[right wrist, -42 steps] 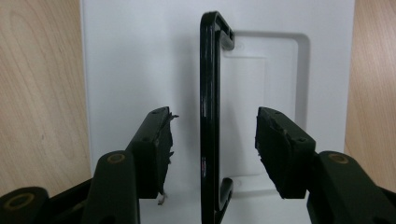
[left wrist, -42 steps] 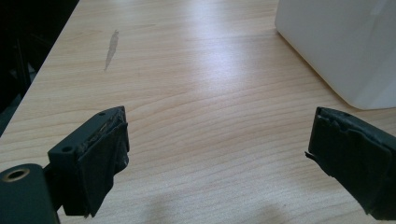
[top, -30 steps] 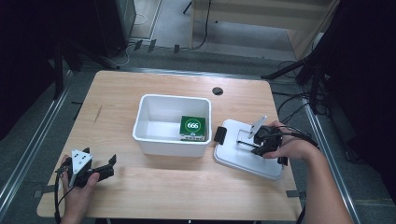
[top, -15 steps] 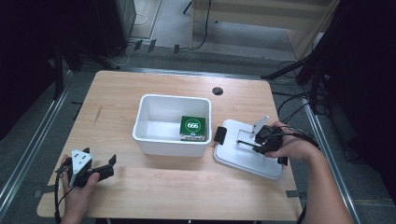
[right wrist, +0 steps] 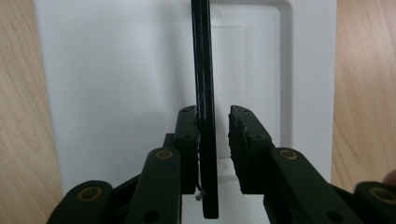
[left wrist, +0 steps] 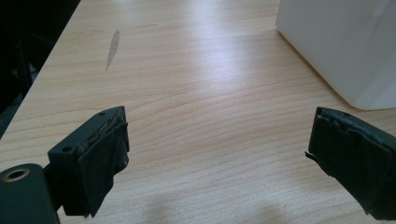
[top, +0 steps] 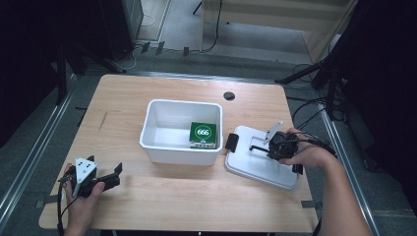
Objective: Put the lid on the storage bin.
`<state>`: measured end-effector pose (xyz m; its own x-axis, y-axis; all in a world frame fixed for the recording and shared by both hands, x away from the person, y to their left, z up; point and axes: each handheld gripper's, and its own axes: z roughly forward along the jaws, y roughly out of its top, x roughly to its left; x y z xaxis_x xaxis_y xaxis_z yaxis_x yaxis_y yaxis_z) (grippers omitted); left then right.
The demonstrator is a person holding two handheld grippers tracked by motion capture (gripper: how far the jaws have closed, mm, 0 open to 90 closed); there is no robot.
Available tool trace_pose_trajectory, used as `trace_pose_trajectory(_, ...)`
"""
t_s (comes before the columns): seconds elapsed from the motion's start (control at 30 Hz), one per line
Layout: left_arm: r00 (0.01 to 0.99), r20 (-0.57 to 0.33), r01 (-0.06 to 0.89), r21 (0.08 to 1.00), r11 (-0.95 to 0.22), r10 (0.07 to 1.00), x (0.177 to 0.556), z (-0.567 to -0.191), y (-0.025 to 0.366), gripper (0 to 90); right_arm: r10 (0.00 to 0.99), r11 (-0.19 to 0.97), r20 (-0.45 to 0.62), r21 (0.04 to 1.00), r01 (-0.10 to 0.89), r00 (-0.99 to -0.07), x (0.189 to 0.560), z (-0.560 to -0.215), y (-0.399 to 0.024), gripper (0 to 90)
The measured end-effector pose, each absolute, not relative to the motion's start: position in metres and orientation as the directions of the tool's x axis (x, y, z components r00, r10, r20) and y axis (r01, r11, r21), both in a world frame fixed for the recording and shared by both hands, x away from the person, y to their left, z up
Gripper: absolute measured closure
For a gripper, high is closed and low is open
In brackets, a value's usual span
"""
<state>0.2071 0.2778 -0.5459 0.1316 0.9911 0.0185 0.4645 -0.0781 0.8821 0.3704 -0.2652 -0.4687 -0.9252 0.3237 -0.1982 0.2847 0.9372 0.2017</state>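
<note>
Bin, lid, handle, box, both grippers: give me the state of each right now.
White bin: open, lid off, upright on the table.
Green box: inside the bin, at its right end.
Lid: flat on the table right of the bin.
Black handle: raised between the jaws, left pad touching, right pad still apart.
Right gripper: jaws have just been closing, not yet clamped.
Left gripper: open, nothing between its jaws.

We see open table (top: pixel 147 196) before the left gripper (top: pixel 110 178); the white bin (top: pixel 162 147) blocks the centre, the lid (top: pixel 255 167) the right side.
</note>
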Motion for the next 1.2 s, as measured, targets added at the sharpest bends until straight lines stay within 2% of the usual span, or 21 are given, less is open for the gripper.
trace_pose_trajectory(0.1, 0.131, 0.017, 0.465, 0.882, -0.077, 0.991, 0.207, -0.546, 0.278, 5.8, 0.327, 0.934, -0.193, 0.217, 0.284, -0.925, 0.371, -0.466, -0.265, 83.0)
trace_pose_trajectory(0.23, 0.132, 0.018, 0.465, 0.882, -0.078, 0.991, 0.207, -0.546, 0.278, 5.8, 0.314, 0.938, -0.178, 0.211, 0.275, -0.933, 0.371, -0.464, -0.265, 85.1)
trace_pose_trajectory(0.6, 0.133, 0.017, 0.465, 0.882, -0.078, 0.991, 0.207, -0.546, 0.278, 5.8, 0.294, 0.941, -0.161, 0.223, 0.256, -0.942, 0.372, -0.456, -0.267, 85.4)
trace_pose_trajectory(1.2, 0.134, 0.018, 0.465, 0.882, -0.079, 0.991, 0.207, -0.546, 0.278, 5.8, 0.278, 0.943, -0.206, 0.245, 0.226, -0.938, 0.373, -0.409, -0.272, 85.4)
